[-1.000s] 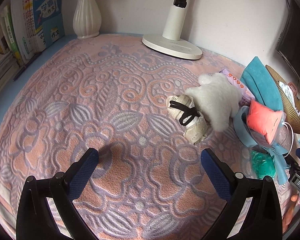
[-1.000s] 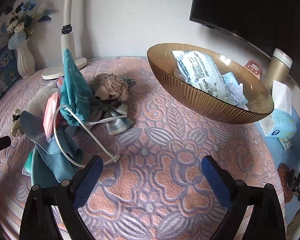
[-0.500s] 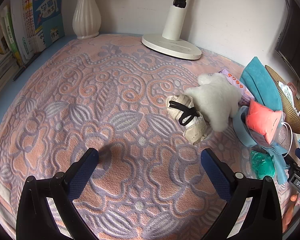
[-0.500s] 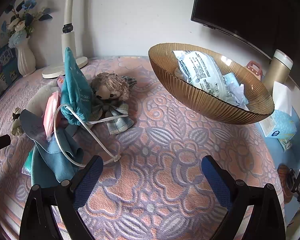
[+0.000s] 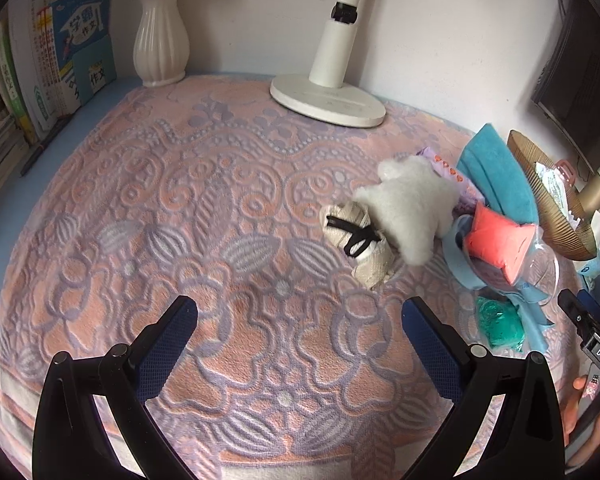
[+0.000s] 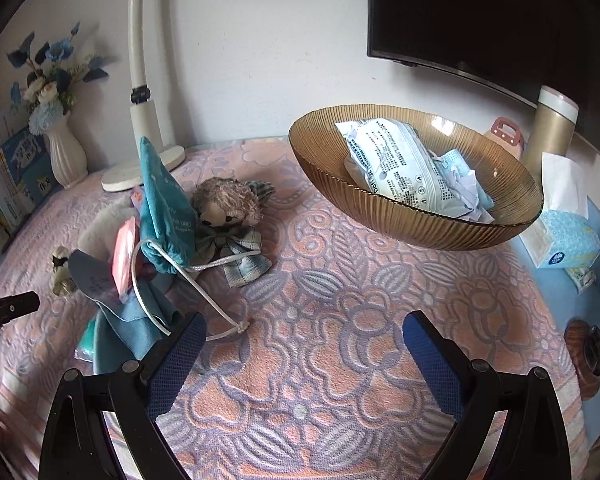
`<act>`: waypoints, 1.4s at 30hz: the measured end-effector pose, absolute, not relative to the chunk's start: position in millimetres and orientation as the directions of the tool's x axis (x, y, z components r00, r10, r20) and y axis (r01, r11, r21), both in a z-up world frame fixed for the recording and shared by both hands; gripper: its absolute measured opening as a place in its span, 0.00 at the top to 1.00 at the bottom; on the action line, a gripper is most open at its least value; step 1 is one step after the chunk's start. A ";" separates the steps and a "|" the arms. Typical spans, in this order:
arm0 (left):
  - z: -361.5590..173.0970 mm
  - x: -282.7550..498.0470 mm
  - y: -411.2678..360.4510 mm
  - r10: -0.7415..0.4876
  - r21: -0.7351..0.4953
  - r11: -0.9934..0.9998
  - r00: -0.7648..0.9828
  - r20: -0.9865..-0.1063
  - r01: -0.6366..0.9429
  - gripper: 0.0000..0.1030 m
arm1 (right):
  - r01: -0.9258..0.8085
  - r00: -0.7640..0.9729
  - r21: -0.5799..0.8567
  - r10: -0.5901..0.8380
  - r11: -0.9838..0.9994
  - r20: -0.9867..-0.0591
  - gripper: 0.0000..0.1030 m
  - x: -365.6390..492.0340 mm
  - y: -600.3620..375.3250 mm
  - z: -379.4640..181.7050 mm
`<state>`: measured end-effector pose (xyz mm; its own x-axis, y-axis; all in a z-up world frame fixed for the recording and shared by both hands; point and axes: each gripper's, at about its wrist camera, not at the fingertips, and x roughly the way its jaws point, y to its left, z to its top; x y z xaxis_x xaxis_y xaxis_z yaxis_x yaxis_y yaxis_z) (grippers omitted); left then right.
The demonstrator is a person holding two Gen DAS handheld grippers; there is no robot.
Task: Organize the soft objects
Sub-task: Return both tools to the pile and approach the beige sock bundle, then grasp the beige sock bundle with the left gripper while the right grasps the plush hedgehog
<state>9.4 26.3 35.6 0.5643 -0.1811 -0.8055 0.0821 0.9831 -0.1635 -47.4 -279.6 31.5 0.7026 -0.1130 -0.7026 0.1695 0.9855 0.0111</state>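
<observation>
A pile of soft things lies on the patterned cloth. In the left wrist view I see a white plush toy (image 5: pixel 410 208), a small beige shoe with a black lace (image 5: pixel 358 242), a coral pouch (image 5: pixel 500 242) and a teal drawstring bag (image 5: pixel 496 170). In the right wrist view the teal bag (image 6: pixel 162 204) stands beside a curly-haired doll (image 6: pixel 228 208). A ribbed amber bowl (image 6: pixel 416 224) holds a wipes pack (image 6: pixel 388 160). My left gripper (image 5: pixel 298 338) is open and empty, short of the shoe. My right gripper (image 6: pixel 304 350) is open and empty, near the bag's white cord (image 6: pixel 204 292).
A white lamp base (image 5: pixel 328 98), a white vase (image 5: pixel 160 40) and books (image 5: pixel 60 60) stand at the back. A tissue box (image 6: pixel 564 236) and a gold flask (image 6: pixel 552 132) stand at the right by the table edge. A dark screen (image 6: pixel 500 20) hangs on the wall.
The right wrist view has shifted slightly, so the bowl and pile sit a little to the right. The left gripper has barely moved. Both grippers stay open.
</observation>
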 end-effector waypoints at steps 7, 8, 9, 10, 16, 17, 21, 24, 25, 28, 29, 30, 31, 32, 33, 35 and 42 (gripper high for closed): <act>45.0 32.4 9.3 -0.173 -0.081 0.979 0.551 -0.817 0.188 0.03 | 0.199 0.721 0.166 -0.030 0.966 -0.692 0.05 -53.2 -305.5 37.5; 40.9 37.2 3.9 -0.180 -0.084 0.977 0.548 -0.817 0.196 0.06 | 0.198 0.717 0.169 -0.025 0.966 -0.696 0.08 -50.8 -306.0 40.9; 36.5 41.7 0.0 -0.183 -0.087 0.976 0.541 -0.821 0.198 0.09 | 0.188 0.712 0.173 -0.013 0.967 -0.702 0.12 -47.6 -304.7 45.0; 32.0 45.4 -3.9 -0.185 -0.091 0.976 0.533 -0.825 0.199 0.12 | 0.173 0.707 0.172 -0.001 0.970 -0.707 0.18 -43.8 -303.8 50.5; 15.5 53.0 -15.3 -0.133 -0.025 0.981 0.562 -0.817 0.195 0.52 | 0.108 0.675 0.157 0.043 0.982 -0.736 0.36 -7.8 -289.4 69.6; 16.2 50.7 -14.5 -0.124 -0.010 0.980 0.577 -0.808 0.197 0.56 | 0.098 0.668 0.181 0.070 0.979 -0.741 0.38 -0.4 -288.0 67.5; 17.6 49.2 -1.7 -0.144 -0.051 0.984 0.596 -0.790 0.170 0.63 | 0.079 0.639 0.205 0.108 0.976 -0.761 0.39 34.7 -276.8 54.5; 18.0 49.2 4.0 -0.165 -0.081 0.983 0.599 -0.784 0.165 0.63 | 0.102 0.626 0.300 0.173 0.948 -0.760 0.39 57.8 -279.8 43.8; 18.0 49.0 3.9 -0.164 -0.079 0.983 0.600 -0.783 0.165 0.63 | 0.107 0.624 0.334 0.199 0.936 -0.756 0.39 64.7 -280.9 40.9; 16.8 49.4 0.9 -0.148 -0.058 0.984 0.605 -0.782 0.165 0.63 | 0.134 0.595 0.349 0.206 0.928 -0.776 0.39 87.9 -279.3 29.4; 16.7 49.2 0.0 -0.144 -0.053 0.985 0.607 -0.782 0.166 0.63 | 0.138 0.579 0.348 0.209 0.927 -0.788 0.44 94.6 -277.7 23.4; 16.8 49.2 -0.1 -0.144 -0.052 0.985 0.608 -0.781 0.166 0.63 | 0.138 0.566 0.352 0.218 0.926 -0.795 0.46 99.8 -276.0 17.8; 16.8 49.0 0.4 -0.146 -0.054 0.985 0.607 -0.781 0.166 0.64 | 0.134 0.564 0.362 0.229 0.923 -0.793 0.49 102.7 -275.0 14.4; 17.0 49.0 0.9 -0.149 -0.058 0.984 0.607 -0.780 0.167 0.75 | 0.129 0.573 0.368 0.234 0.921 -0.786 0.51 102.6 -274.6 13.8; 17.2 48.1 0.7 -0.151 -0.059 0.984 0.609 -0.779 0.169 0.76 | 0.123 0.584 0.363 0.228 0.924 -0.779 0.52 100.3 -273.7 15.7; 18.4 45.8 0.8 -0.155 -0.060 0.983 0.615 -0.773 0.172 0.78 | 0.104 0.610 0.359 0.226 0.927 -0.760 0.53 93.6 -274.1 22.9; 31.4 32.8 6.9 -0.231 -0.116 0.970 0.660 -0.715 0.214 0.79 | 0.059 0.704 0.379 0.230 0.923 -0.672 0.53 56.9 -280.6 65.8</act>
